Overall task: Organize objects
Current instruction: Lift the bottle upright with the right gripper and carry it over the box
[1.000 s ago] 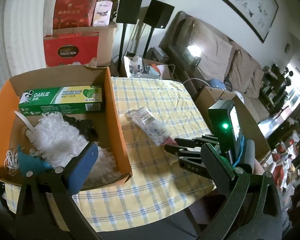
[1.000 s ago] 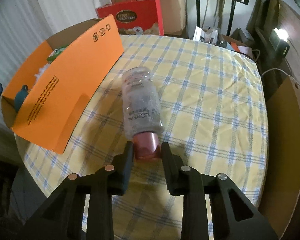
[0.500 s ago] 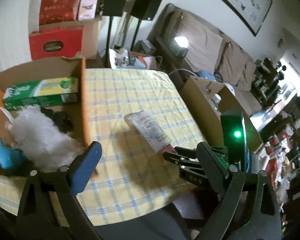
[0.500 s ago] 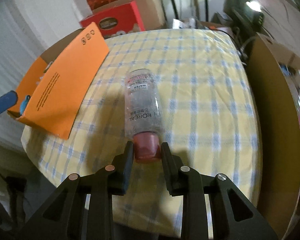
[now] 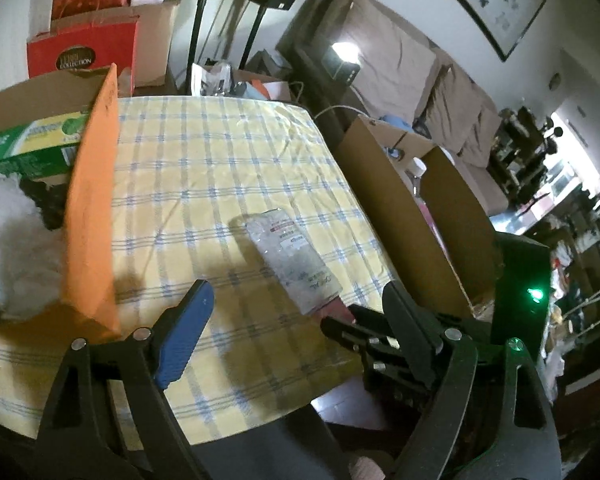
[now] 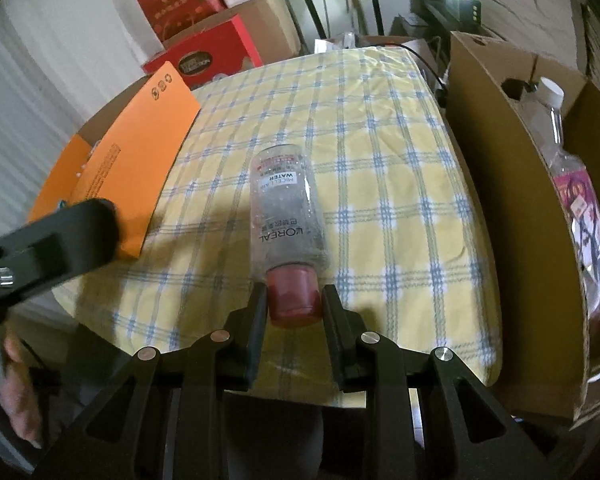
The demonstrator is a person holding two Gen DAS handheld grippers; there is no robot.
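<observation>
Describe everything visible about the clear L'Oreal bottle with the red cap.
The bottle is clear plastic, looks nearly empty with droplets inside, and carries white print reading L'OREAL and MICELLAR WATER. Its red cap points toward the right wrist camera, its base away. It lies lengthwise over the yellow checked tablecloth, between the orange-flapped box and the brown carton. The right tongs are shut on the cap; whether the body rests on the cloth cannot be told.
</observation>
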